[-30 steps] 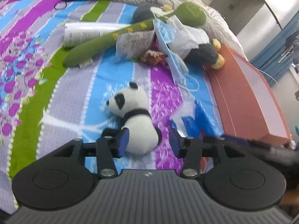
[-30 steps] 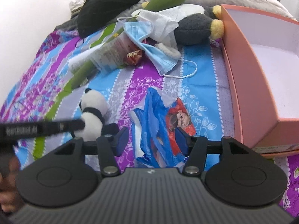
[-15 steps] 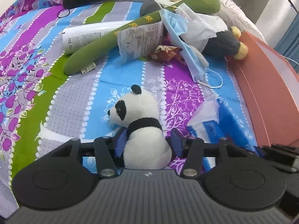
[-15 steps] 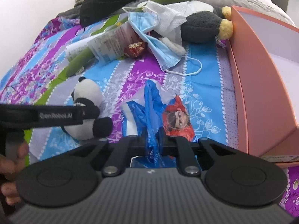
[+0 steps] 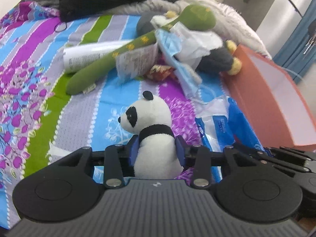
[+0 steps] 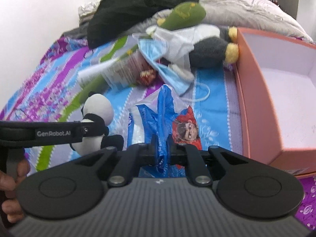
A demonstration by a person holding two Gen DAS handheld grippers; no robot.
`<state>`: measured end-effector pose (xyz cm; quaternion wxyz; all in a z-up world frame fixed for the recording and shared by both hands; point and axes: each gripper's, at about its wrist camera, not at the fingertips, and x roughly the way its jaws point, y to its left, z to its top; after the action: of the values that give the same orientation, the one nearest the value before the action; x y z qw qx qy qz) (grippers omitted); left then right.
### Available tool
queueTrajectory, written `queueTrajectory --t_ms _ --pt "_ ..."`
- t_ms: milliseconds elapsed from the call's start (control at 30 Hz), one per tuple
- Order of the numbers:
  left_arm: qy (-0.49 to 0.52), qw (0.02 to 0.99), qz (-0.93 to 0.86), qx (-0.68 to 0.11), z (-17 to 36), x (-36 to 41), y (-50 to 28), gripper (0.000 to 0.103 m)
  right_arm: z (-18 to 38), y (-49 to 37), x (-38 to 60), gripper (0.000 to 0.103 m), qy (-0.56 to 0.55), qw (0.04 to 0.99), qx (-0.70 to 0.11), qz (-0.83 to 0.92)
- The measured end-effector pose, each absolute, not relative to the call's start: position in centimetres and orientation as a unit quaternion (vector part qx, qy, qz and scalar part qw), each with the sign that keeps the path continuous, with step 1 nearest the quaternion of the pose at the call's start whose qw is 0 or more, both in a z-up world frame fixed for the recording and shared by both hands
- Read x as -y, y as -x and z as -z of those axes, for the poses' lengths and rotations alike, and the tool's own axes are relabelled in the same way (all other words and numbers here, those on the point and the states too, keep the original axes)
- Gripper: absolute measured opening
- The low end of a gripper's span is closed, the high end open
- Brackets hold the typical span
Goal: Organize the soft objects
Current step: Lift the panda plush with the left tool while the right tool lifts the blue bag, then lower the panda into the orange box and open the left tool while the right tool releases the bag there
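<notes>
Your left gripper (image 5: 157,149) has the panda plush (image 5: 153,130) between its fingers (image 5: 132,148), which are closing on its white body below the black collar; the plush sits upright over the striped bedspread (image 5: 79,118). Your right gripper (image 6: 161,146) pinches the blue plastic bag (image 6: 164,114), fingers nearly together on a bunched fold. The bag lies just beside the open orange box (image 6: 254,102). Farther up the bed, a green plush (image 5: 138,45), face masks (image 5: 177,59) and a grey plush (image 6: 209,53) are piled together.
</notes>
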<state>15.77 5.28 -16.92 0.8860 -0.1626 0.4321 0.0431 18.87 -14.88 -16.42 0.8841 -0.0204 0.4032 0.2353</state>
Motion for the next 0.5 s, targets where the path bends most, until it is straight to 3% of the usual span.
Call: queueTrajectory --t_ms 500 --pt "0.139 0.915 0.033 -0.376 5.9 -1.8 -16.7 0.046 6.3 -19.0 17.8 0.012 0.002 0.920 -0.320 -0.227"
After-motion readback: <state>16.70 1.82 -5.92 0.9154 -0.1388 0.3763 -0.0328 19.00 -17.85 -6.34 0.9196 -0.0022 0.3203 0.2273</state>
